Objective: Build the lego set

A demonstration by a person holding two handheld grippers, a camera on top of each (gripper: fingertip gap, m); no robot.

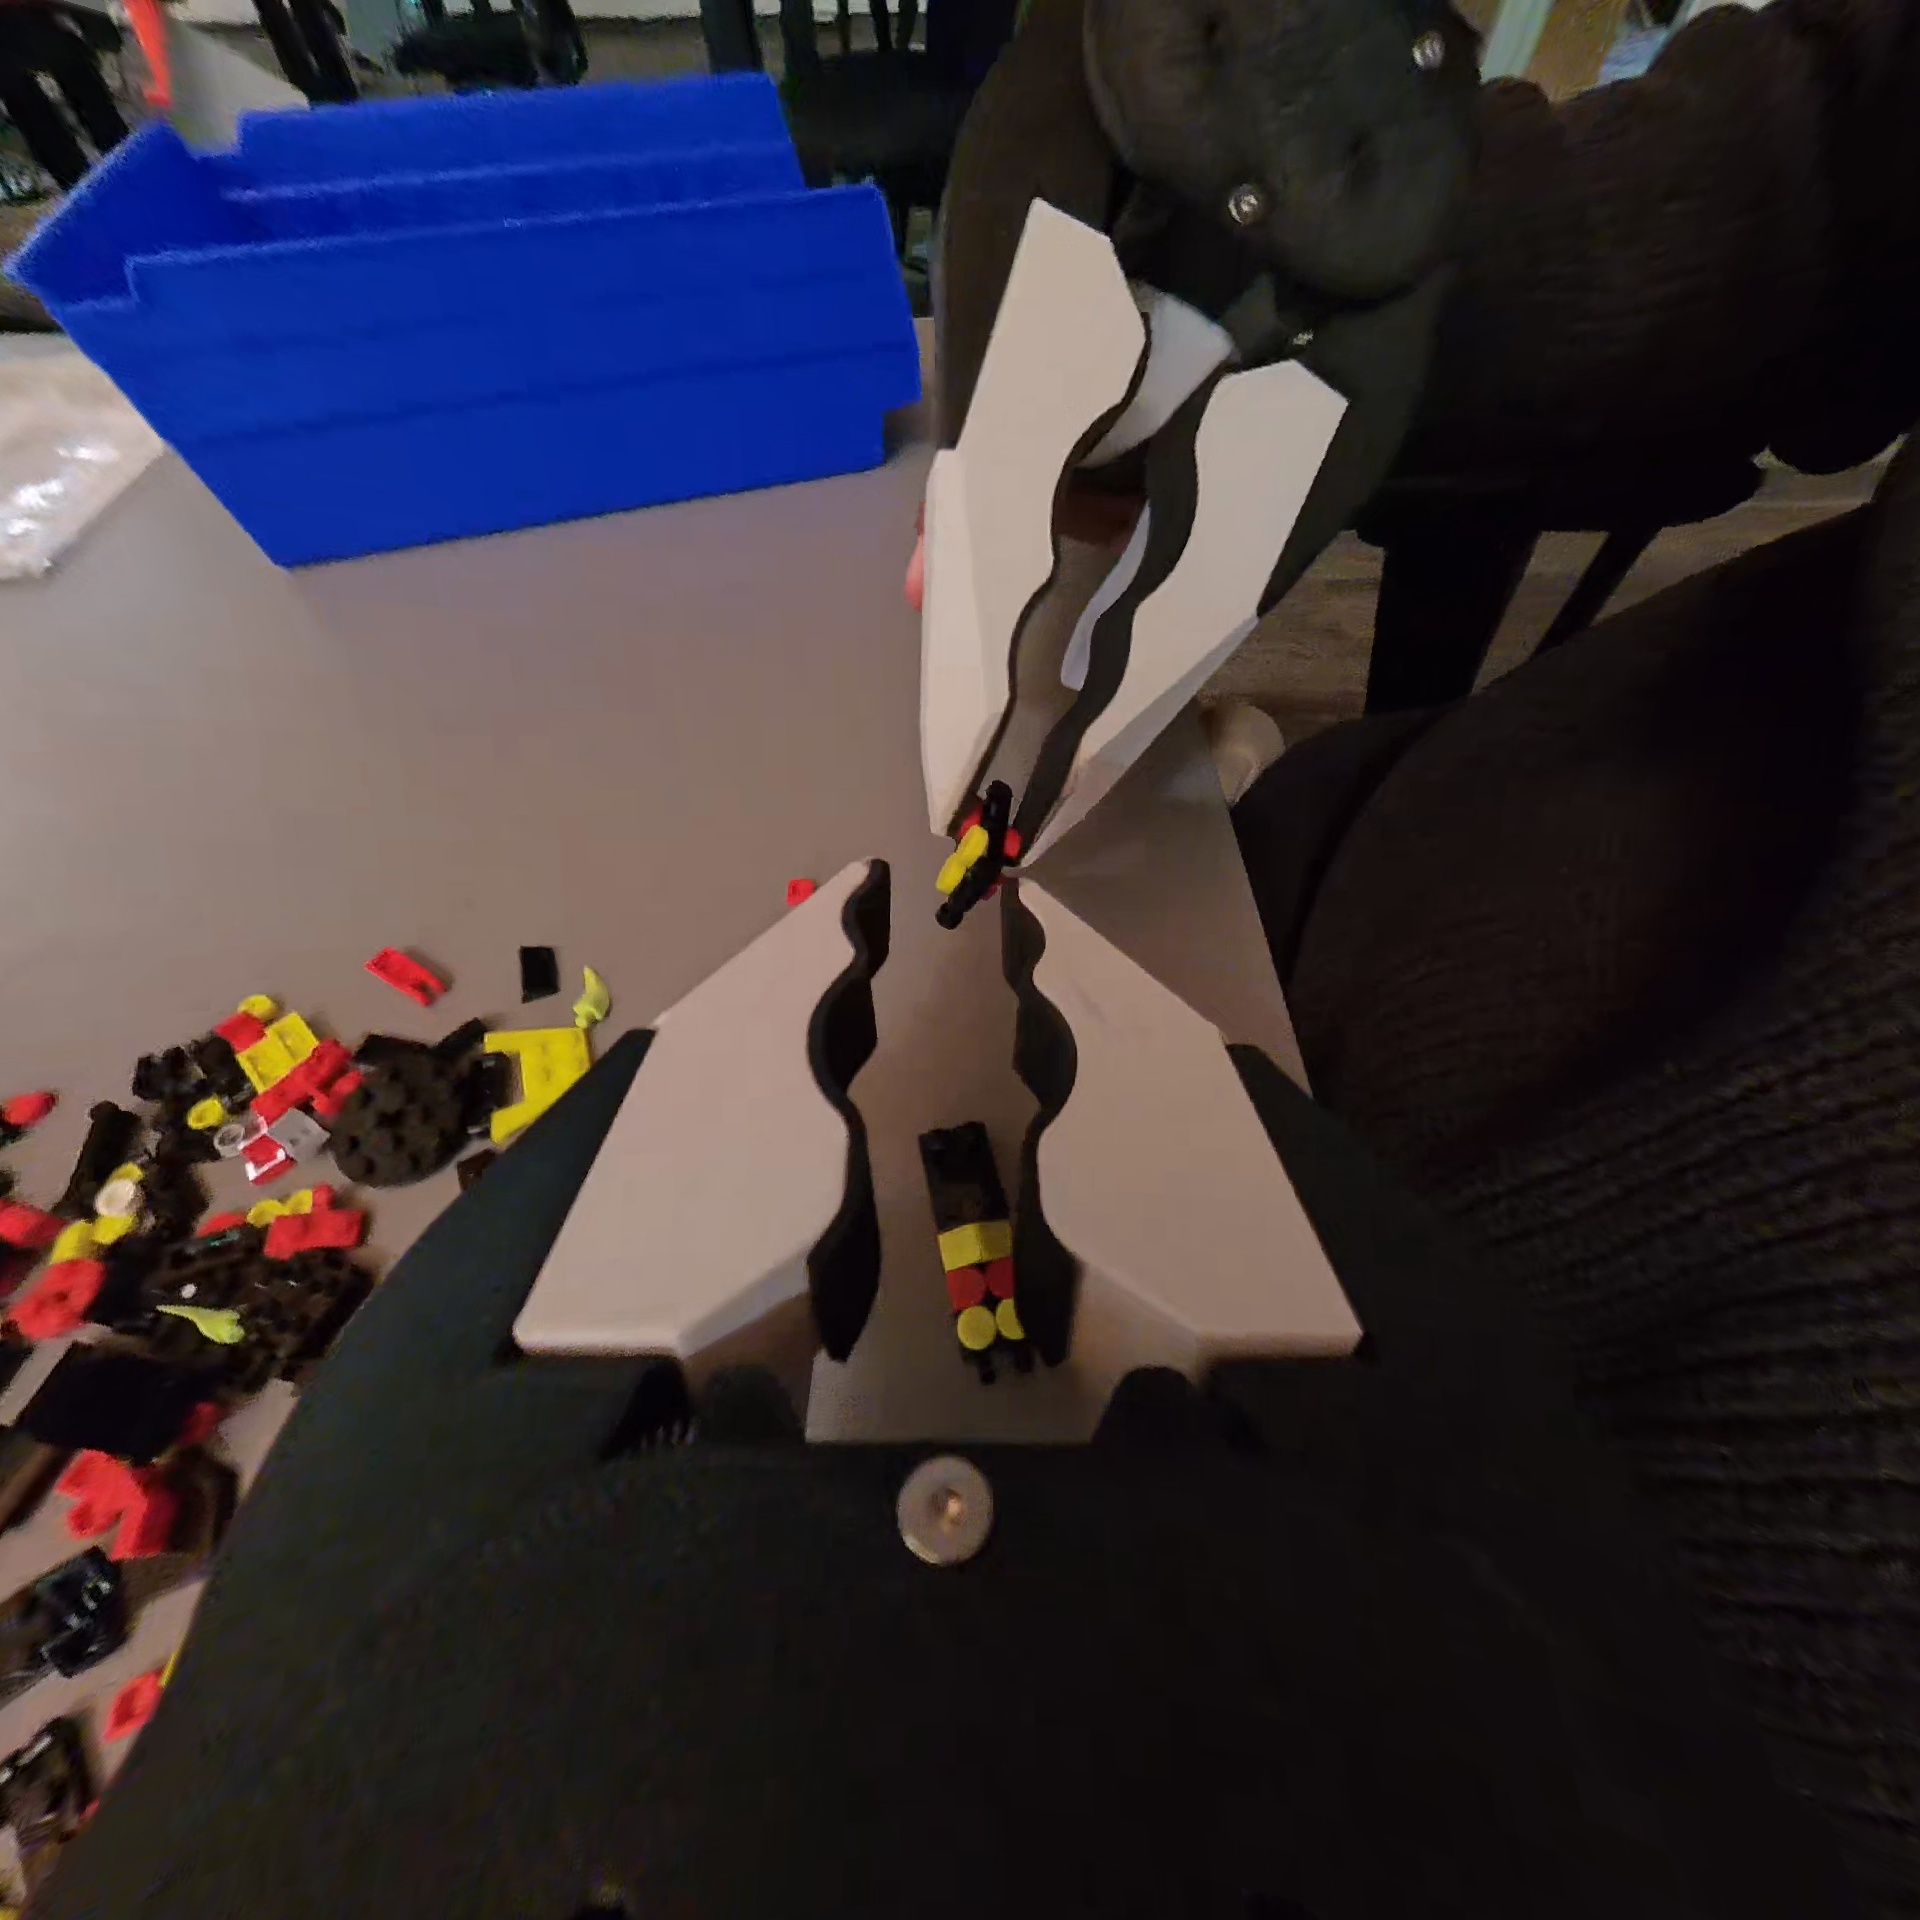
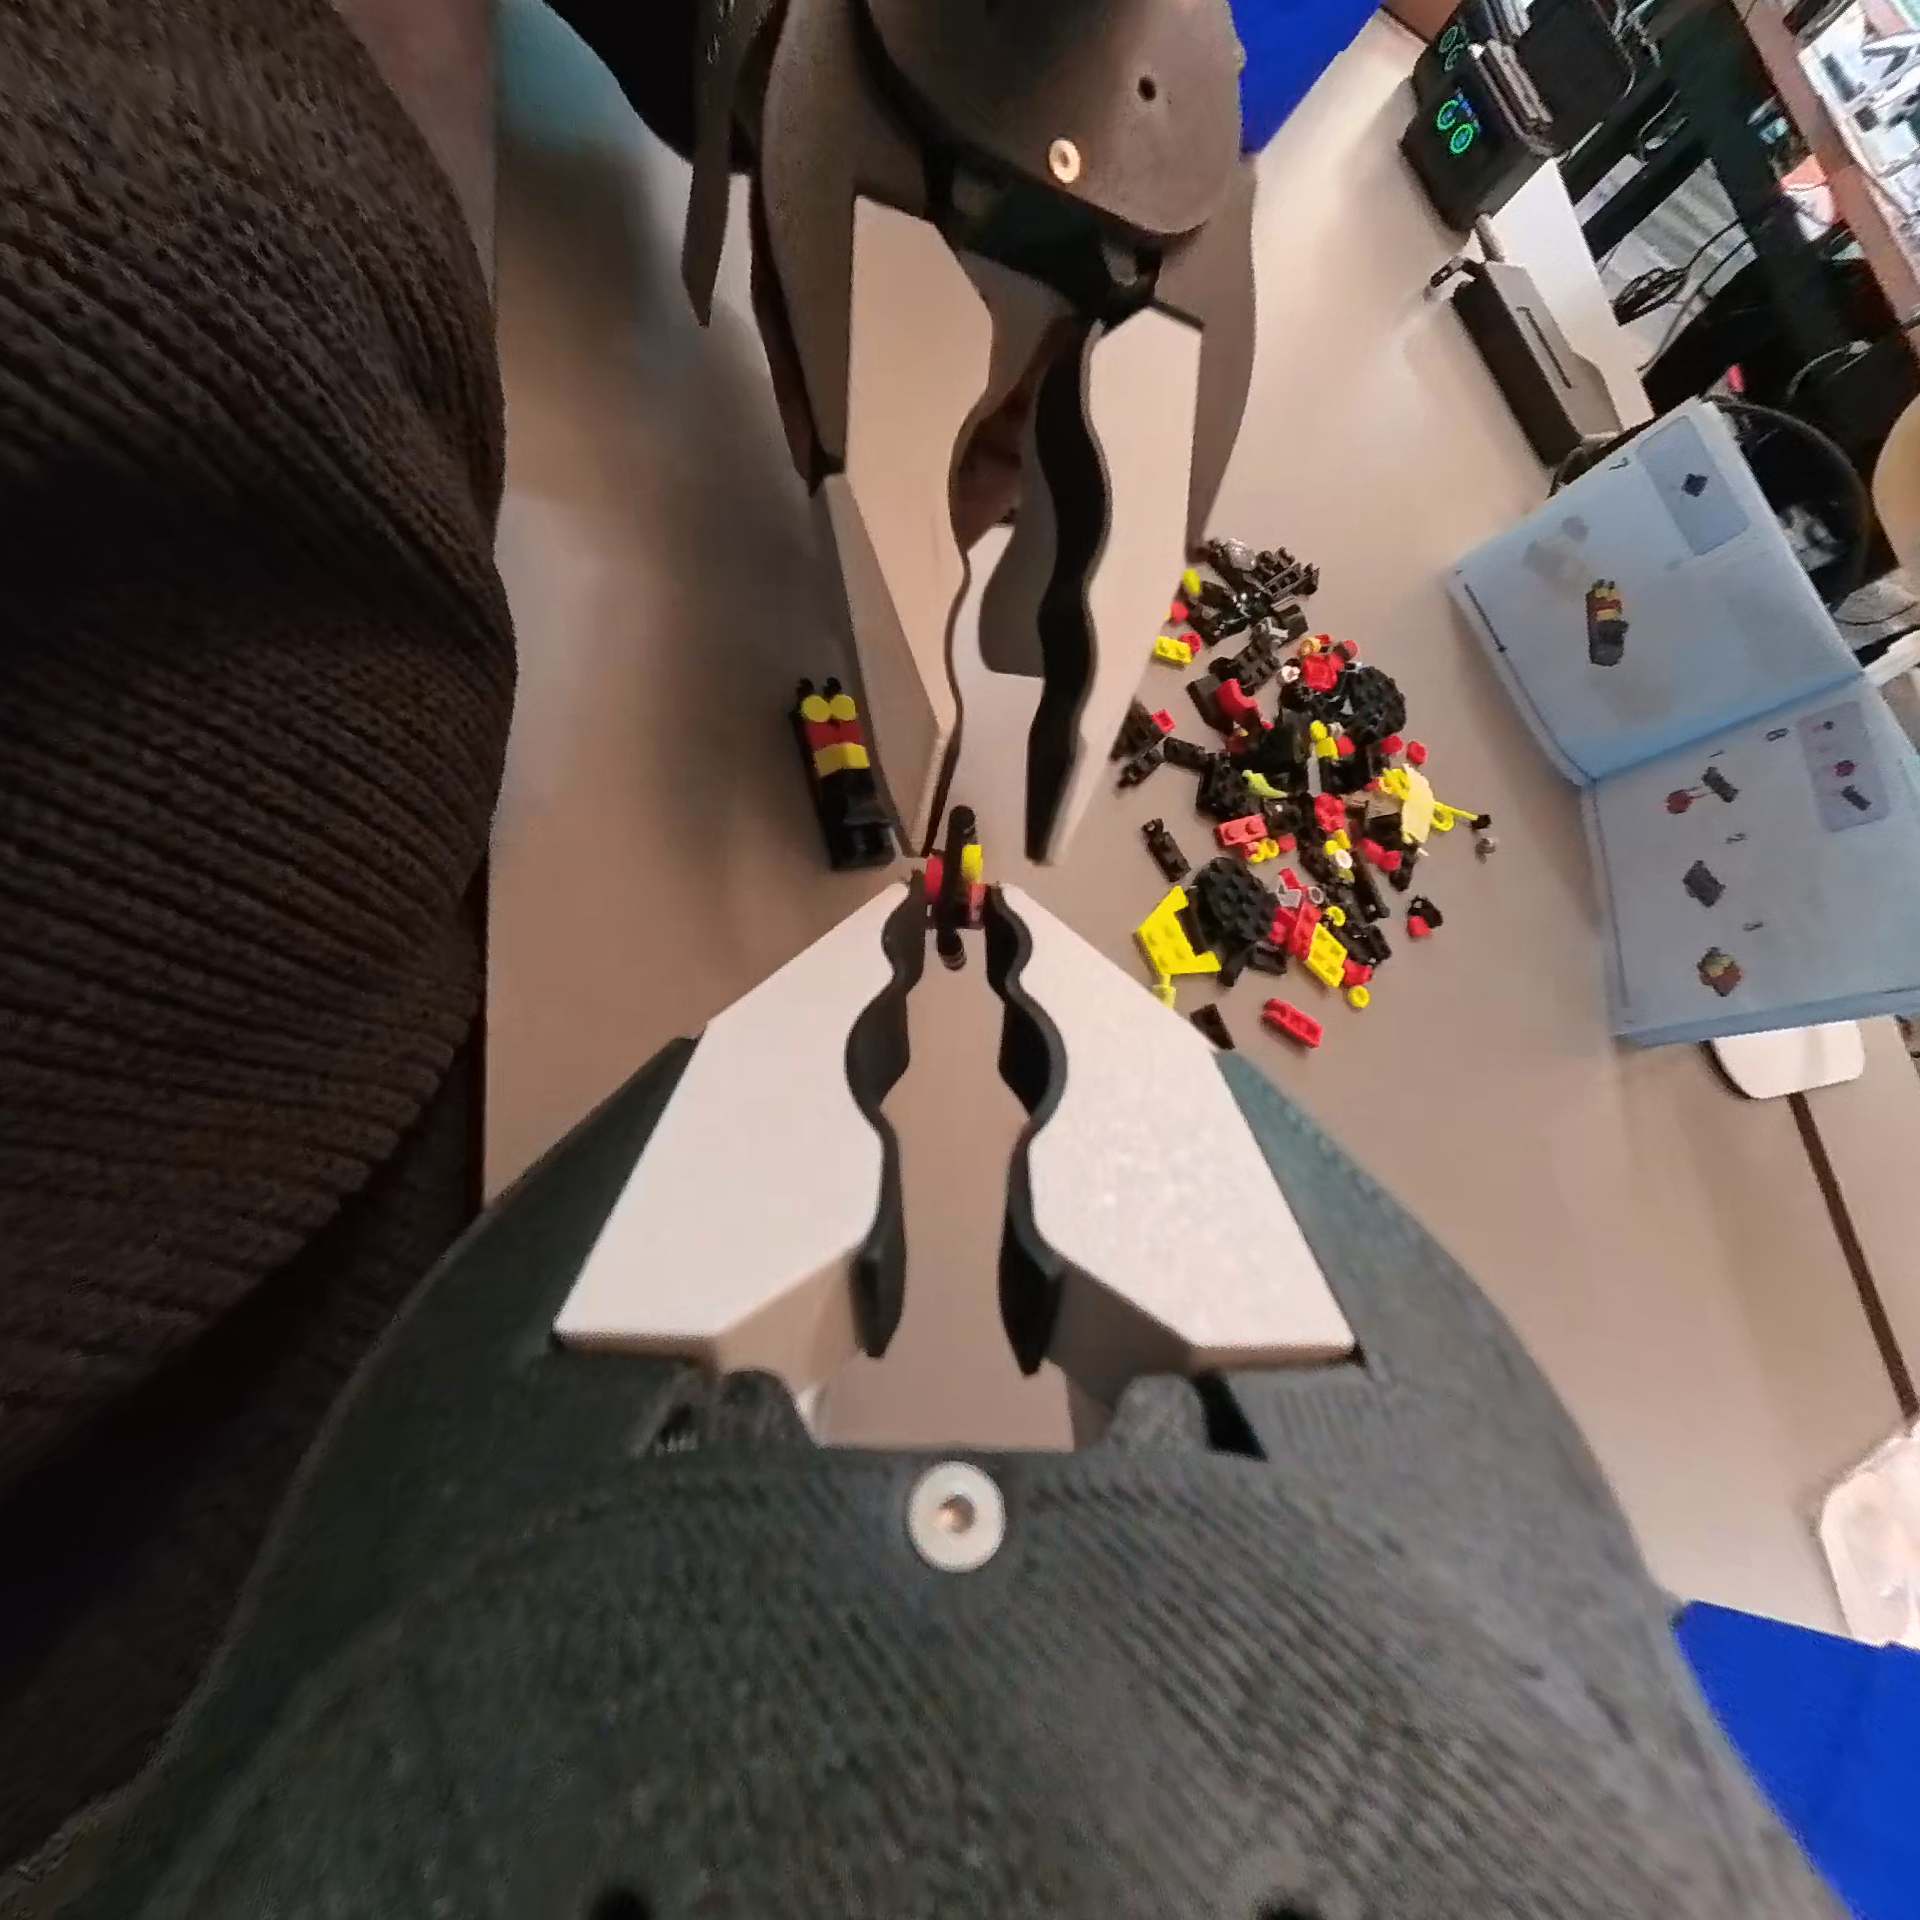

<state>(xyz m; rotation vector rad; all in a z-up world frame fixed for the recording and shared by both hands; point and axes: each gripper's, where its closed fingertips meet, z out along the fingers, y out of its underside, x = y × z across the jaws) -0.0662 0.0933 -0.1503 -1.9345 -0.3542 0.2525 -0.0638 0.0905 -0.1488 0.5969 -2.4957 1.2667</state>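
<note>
Red, yellow and black, a tiny plastic lego sub-assembly on a thin black axle [image 2: 954, 883] sits pinched at the fingertips of the right gripper [image 2: 951, 899], held above the grey tabletop [image 1: 520, 727]; the left gripper [image 1: 940, 894] faces it tip to tip with its jaws spread, holding nothing. Light, rigid and slick, the little piece probably twists or pops loose easily, so a hold across its red middle looks safer than one on the slender axle. Behind, a black brick body with yellow and red bands [image 2: 840, 774] lies on the table near the heap of loose bricks [image 2: 1288, 769].
</note>
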